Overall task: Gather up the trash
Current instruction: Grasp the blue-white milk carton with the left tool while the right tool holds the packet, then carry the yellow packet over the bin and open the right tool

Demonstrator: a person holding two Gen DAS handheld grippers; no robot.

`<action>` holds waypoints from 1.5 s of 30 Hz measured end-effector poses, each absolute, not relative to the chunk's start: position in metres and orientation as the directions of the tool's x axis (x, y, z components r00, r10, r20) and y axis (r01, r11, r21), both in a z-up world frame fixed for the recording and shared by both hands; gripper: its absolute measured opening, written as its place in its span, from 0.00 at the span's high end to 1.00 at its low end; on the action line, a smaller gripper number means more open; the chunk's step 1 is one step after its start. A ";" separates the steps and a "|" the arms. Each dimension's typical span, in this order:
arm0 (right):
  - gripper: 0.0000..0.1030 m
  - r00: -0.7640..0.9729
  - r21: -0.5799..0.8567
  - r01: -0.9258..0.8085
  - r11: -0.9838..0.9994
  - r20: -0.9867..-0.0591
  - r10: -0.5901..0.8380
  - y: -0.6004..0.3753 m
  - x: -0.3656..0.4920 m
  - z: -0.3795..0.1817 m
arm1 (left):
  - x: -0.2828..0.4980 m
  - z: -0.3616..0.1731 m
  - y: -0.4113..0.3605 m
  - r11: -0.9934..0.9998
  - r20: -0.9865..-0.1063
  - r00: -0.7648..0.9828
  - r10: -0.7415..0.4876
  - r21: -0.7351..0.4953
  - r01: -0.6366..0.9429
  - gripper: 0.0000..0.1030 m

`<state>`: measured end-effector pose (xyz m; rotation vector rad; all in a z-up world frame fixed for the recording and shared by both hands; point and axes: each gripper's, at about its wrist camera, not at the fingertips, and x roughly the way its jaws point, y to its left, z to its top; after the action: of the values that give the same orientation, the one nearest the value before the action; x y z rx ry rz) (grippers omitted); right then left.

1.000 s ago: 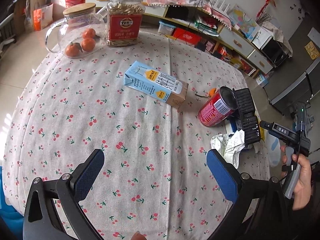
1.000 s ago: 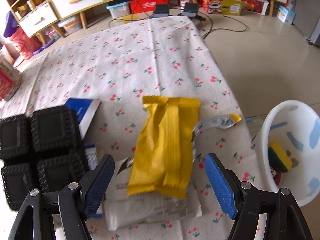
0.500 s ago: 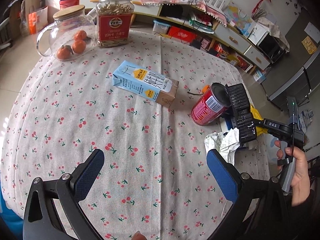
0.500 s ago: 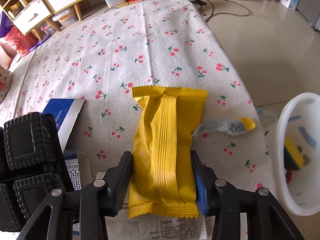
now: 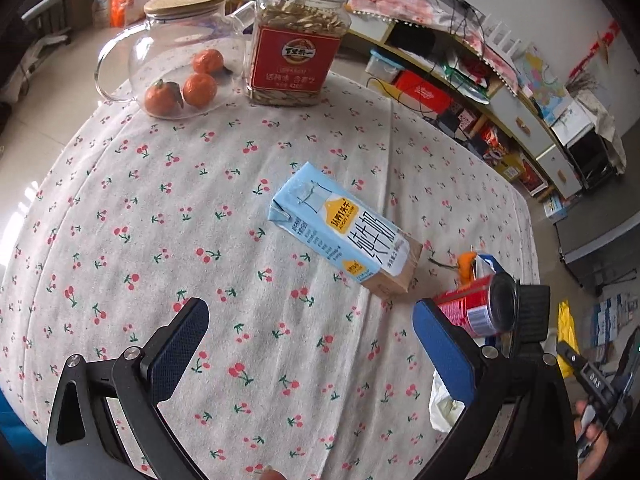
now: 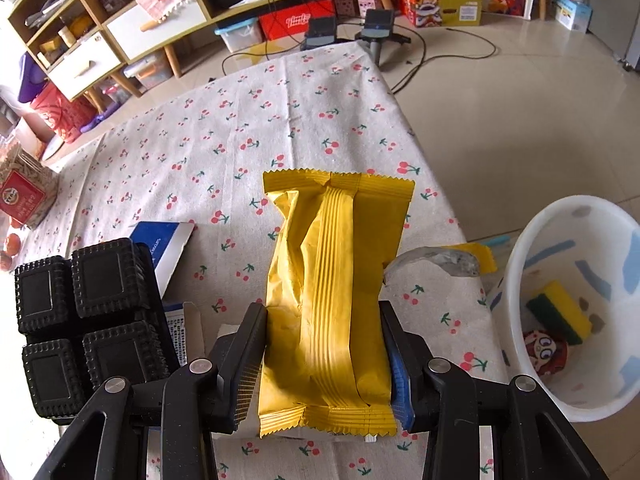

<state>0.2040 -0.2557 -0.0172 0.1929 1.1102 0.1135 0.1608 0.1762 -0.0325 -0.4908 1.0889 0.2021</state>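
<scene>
The tabletop [image 5: 168,208] is viewed steeply downward from both wrist cameras, closely. The black tray [image 6: 88,320] and the seed jar [image 5: 296,40] are shared by both views.

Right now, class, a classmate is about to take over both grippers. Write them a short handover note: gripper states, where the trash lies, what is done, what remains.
Right gripper: shut on the yellow wrapper, its jaws just closed on it.
Left gripper: open, empty, above the tablecloth.
White bin: right of the table, already holding a sponge.
Left to do: drop the wrapper in the bin, then collect the milk carton, red can, crumpled tissue and silver wrapper.
</scene>
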 end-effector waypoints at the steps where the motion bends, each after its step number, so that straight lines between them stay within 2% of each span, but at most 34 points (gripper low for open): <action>1: 0.54 0.447 0.212 0.003 0.977 -0.875 0.188 -0.256 0.202 -0.015 | 0.169 -0.034 0.176 0.864 -0.885 0.458 -0.080 -0.291 -0.411 0.00; 5: 0.54 0.468 0.207 -0.001 0.978 -0.865 0.184 -0.258 0.195 -0.008 | 0.204 -0.047 0.171 0.819 -0.887 0.452 -0.093 -0.326 -0.471 0.01; 12: 0.54 0.486 0.183 -0.011 0.983 -0.858 0.166 -0.260 0.189 -0.003 | 0.242 -0.078 0.156 0.810 -0.912 0.409 -0.025 -0.258 -0.527 0.04; 14: 0.54 0.486 0.181 -0.009 0.983 -0.859 0.163 -0.263 0.190 -0.004 | 0.248 -0.083 0.154 0.813 -0.920 0.392 -0.005 -0.231 -0.534 0.14; 15: 0.54 0.484 0.182 -0.005 0.983 -0.860 0.162 -0.265 0.191 -0.005 | 0.249 -0.085 0.154 0.816 -0.922 0.387 0.000 -0.223 -0.533 0.16; 17: 0.54 0.482 0.185 0.008 0.983 -0.862 0.158 -0.271 0.192 -0.006 | 0.246 -0.087 0.154 0.822 -0.923 0.385 0.005 -0.216 -0.528 0.28; 19: 0.54 0.483 0.189 0.020 0.982 -0.862 0.156 -0.276 0.192 -0.006 | 0.243 -0.085 0.153 0.832 -0.922 0.388 0.005 -0.212 -0.513 0.37; 22: 0.54 0.486 0.189 0.031 0.982 -0.861 0.150 -0.283 0.191 -0.006 | 0.234 -0.084 0.154 0.844 -0.920 0.392 -0.017 -0.223 -0.488 0.43; 29: 0.54 0.489 0.199 0.056 0.978 -0.860 0.147 -0.301 0.188 -0.005 | 0.199 -0.069 0.151 0.864 -0.898 0.434 -0.069 -0.271 -0.425 0.43; 38: 0.54 0.507 0.211 0.150 0.966 -0.855 0.108 -0.352 0.179 -0.001 | 0.149 -0.013 0.144 0.883 -0.829 0.546 -0.122 -0.342 -0.322 0.43; 45: 0.52 0.505 0.208 0.263 0.942 -0.862 0.050 -0.408 0.168 -0.002 | 0.131 0.024 0.096 0.928 -0.784 0.601 -0.157 -0.326 -0.183 0.43</action>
<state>0.1678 -0.4085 -0.0018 0.3332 1.0390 -0.1314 0.1305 0.0962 0.0241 -0.3970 0.9330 0.0153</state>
